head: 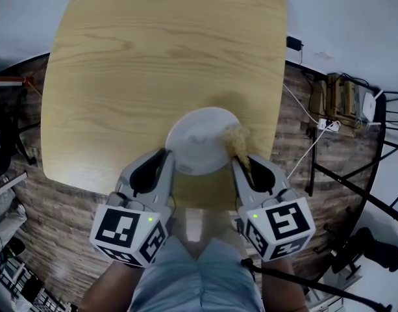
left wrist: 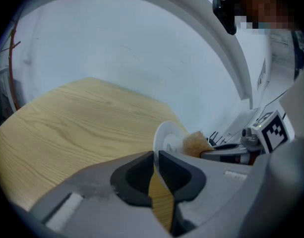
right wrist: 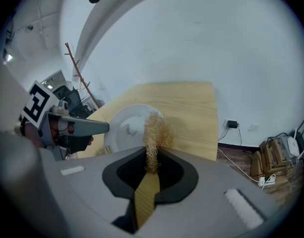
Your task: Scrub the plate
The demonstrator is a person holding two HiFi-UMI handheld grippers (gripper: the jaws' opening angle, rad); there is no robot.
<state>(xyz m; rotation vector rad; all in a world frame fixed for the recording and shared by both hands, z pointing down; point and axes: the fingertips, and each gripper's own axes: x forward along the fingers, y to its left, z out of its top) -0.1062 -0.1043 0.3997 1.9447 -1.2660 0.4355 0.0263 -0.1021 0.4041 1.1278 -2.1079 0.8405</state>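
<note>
Two grey hand-held claws, one plate and one scrubber, at one bench.

Print: square black-and-white markers (head: 128,231) on the cube of each claw, showing block patterns.

Surface and room:
- A dark plank floor (head: 69,200) runs to either side of the bench.
- The pale wooden bench with rounded corners (head: 153,57) carries the plate.
- A white wall (head: 341,18) stands behind it.
- On the right by the wall are a light wooden crate (head: 338,96) and a white power strip (head: 328,125) with a white cable trailing over the floor.
- Black metal stand legs (head: 354,194) stand nearer on the same side.

Containers:
- The round white plate (head: 199,142) (left wrist: 166,138) (right wrist: 123,128) is at the middle of the bench's near edge. Whether it lies flat or is tipped cannot be told.
- The left claw (head: 165,156) (left wrist: 155,155) has its jaws drawn close on the plate's left rim, with the thin edge pinched between them.
- The tan fibrous scrubber (head: 236,138) (left wrist: 195,144) (right wrist: 155,130) touches the plate's right side.
- The right claw (head: 243,162) (right wrist: 152,157) has its jaws pressed onto the scrubber's lower end, and the tuft stands out beyond the tips.
</note>
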